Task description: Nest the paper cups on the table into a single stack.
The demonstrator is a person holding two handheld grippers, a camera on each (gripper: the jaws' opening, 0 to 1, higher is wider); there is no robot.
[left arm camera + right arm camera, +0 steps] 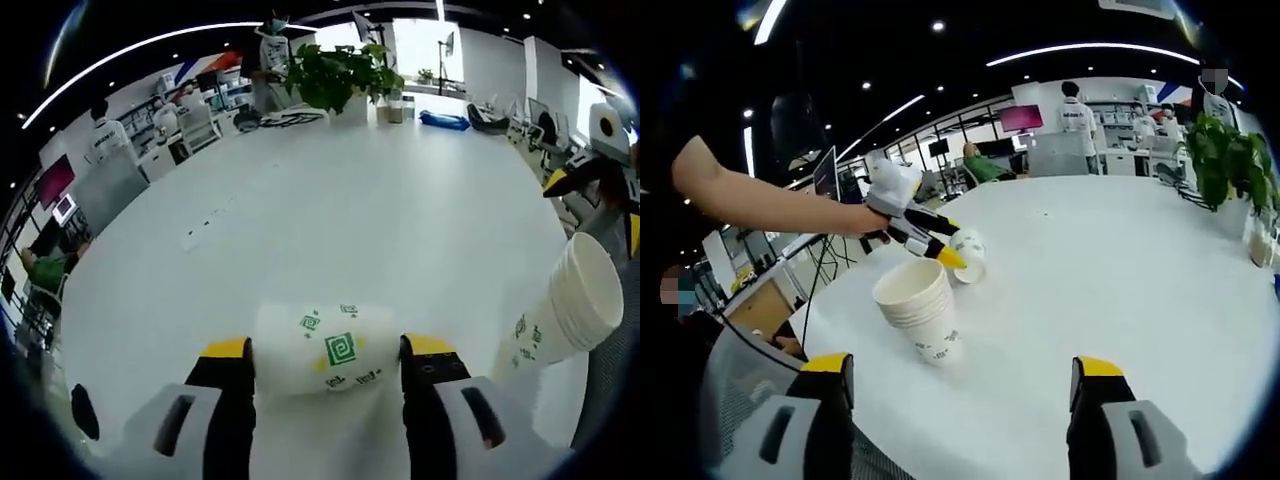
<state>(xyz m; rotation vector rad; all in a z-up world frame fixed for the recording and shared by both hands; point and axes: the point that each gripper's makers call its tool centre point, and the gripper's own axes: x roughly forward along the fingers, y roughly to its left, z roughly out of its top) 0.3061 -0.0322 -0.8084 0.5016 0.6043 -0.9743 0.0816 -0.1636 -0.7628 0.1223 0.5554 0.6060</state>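
Single paper cup point(325, 345): lies on its side near the table point(330, 220) edge, between the left gripper point(325, 375) jaws, contact uncertain. Cup stack point(920, 308): upright beside it. Right gripper point(965, 385): jaws spread, empty. Risk: squeezing crushes the thin wall.
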